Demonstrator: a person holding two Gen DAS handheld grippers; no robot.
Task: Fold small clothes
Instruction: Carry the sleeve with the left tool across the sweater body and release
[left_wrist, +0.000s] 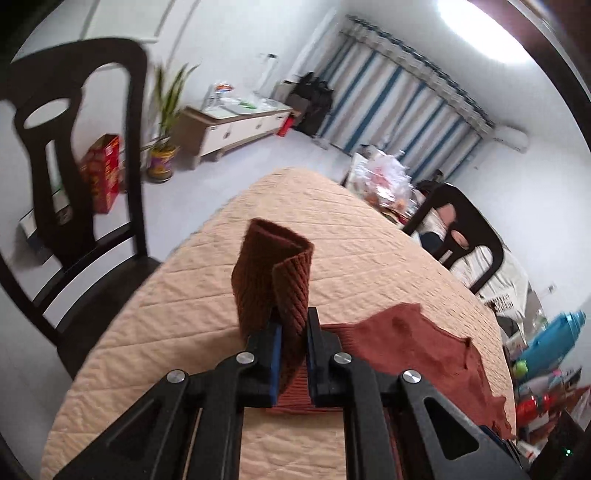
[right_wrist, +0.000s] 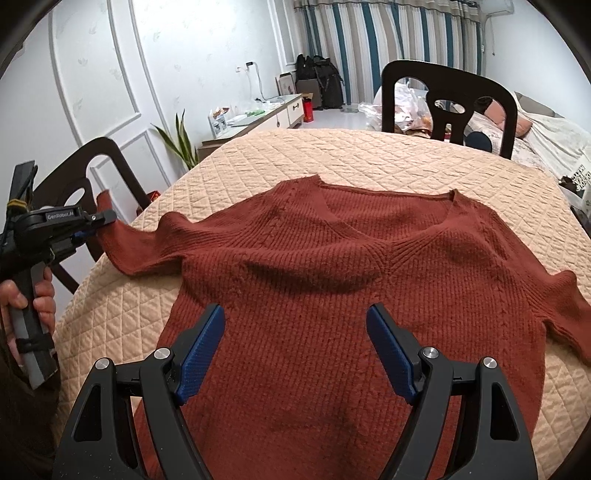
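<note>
Right gripper (right_wrist: 295, 354) hangs wide open over our rust-red ribbed knit sweater (right_wrist: 332, 295); left gripper (left_wrist: 294, 347) pinches its sleeve cuff (left_wrist: 273, 273). Next we'd fold that sleeve across the body.

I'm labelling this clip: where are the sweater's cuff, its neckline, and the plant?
cuff (left_wrist: 273, 273), left wrist view, folded ribbed end.
neckline (right_wrist: 384, 225), right wrist view, bottom of the V.
plant (left_wrist: 168, 99), left wrist view, leaves.

We see a rust-red ribbed knit sweater (right_wrist: 332, 295), a peach diamond-quilted table cover (right_wrist: 369, 158), blue-and-white striped curtains (right_wrist: 369, 48), dark brown wooden chairs (right_wrist: 447, 85), blue gripper pads (right_wrist: 201, 347).
</note>
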